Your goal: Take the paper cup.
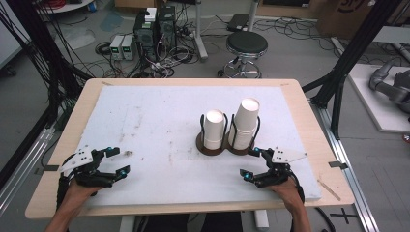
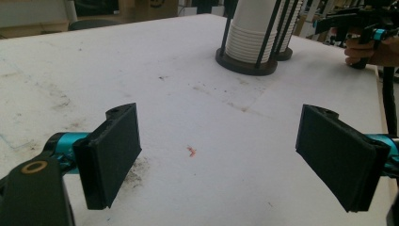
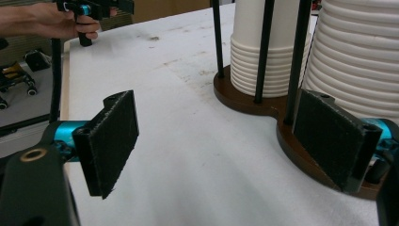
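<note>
White cups (image 1: 244,123), dark brown holder (image 1: 212,147), black tongs (image 1: 254,164), smudged white mat (image 1: 159,125)

Open jaws beside cup stacks (image 3: 273,52)

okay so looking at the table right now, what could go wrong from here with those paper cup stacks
The right tool sits open right beside the holder's brown base, so a careless sweep might nudge the rack. The taller cup stack rises well above its rods and may tip if grabbed high.
</note>
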`<action>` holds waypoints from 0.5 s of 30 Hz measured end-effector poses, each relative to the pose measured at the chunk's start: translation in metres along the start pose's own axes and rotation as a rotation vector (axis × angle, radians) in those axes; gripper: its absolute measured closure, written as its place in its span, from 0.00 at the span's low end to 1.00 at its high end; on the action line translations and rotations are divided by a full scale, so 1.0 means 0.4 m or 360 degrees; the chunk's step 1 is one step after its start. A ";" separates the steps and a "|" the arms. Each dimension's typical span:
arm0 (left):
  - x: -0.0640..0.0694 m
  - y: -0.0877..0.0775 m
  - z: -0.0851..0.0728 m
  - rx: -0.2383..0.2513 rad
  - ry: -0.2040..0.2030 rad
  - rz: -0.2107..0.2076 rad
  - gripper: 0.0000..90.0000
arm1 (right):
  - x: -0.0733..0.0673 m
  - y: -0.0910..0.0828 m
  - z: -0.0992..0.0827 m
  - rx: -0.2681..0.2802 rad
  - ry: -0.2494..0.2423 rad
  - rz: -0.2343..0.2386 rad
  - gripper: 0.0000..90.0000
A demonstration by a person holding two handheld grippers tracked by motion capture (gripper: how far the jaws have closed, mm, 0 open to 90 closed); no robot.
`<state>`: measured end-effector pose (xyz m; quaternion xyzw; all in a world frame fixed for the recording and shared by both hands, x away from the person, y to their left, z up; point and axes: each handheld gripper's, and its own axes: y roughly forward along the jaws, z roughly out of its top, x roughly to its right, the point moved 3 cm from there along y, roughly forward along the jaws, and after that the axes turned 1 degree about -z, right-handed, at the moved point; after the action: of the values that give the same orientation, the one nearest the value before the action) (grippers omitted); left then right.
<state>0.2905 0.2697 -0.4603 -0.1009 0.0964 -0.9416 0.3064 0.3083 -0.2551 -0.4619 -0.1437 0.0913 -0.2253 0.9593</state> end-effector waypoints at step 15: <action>0.001 0.001 0.000 -0.0006 0.0011 0.0003 0.16 | 0.003 0.001 0.001 -0.0005 -0.0001 0.0007 0.17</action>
<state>0.2903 0.2691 -0.4604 -0.0983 0.0994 -0.9415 0.3067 0.3095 -0.2551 -0.4620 -0.1450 0.0916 -0.2229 0.9596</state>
